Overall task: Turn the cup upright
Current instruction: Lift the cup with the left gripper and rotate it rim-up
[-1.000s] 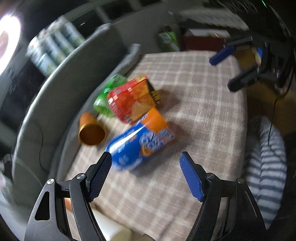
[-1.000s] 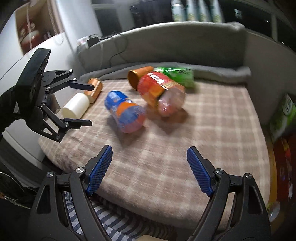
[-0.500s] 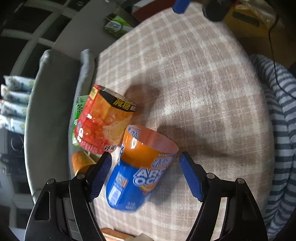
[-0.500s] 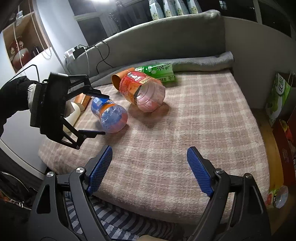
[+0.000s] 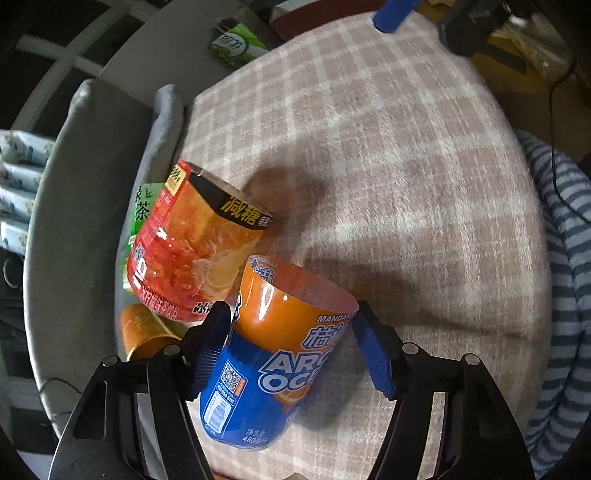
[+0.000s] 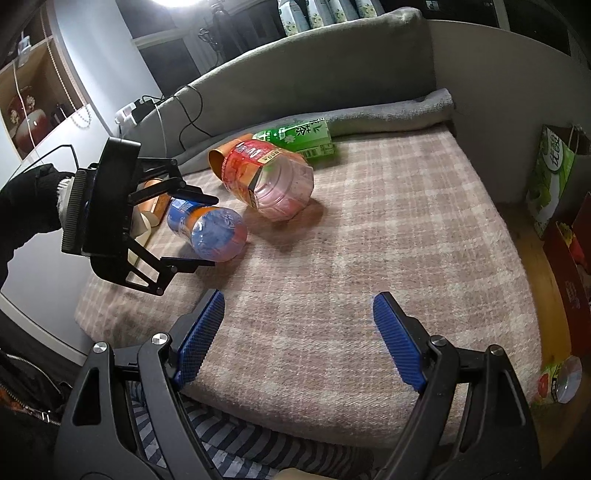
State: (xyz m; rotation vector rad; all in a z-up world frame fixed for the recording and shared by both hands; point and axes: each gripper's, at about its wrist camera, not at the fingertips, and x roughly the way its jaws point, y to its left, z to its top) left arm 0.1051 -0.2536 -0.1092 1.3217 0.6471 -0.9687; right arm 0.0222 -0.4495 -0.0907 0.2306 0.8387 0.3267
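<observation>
Left gripper (image 5: 291, 349) fingers straddle blue-orange cup (image 5: 273, 354), can't tell if pads actually touch. Cup lying sideways on plaid blanket (image 5: 406, 184), red cup (image 5: 195, 243) at its 11 o'clock. Right gripper (image 6: 295, 336) spread wide, holding nothing.

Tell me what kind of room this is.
Probably a living room or bedroom at home: a plaid blanket over a cushioned seat with a grey padded backrest, curtains behind it, and a wall shelf holding household items.

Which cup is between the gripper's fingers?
The blue-and-orange cup, lying on its side inside the open left hand-held gripper. The red cup and green cup lie farther away.
</observation>
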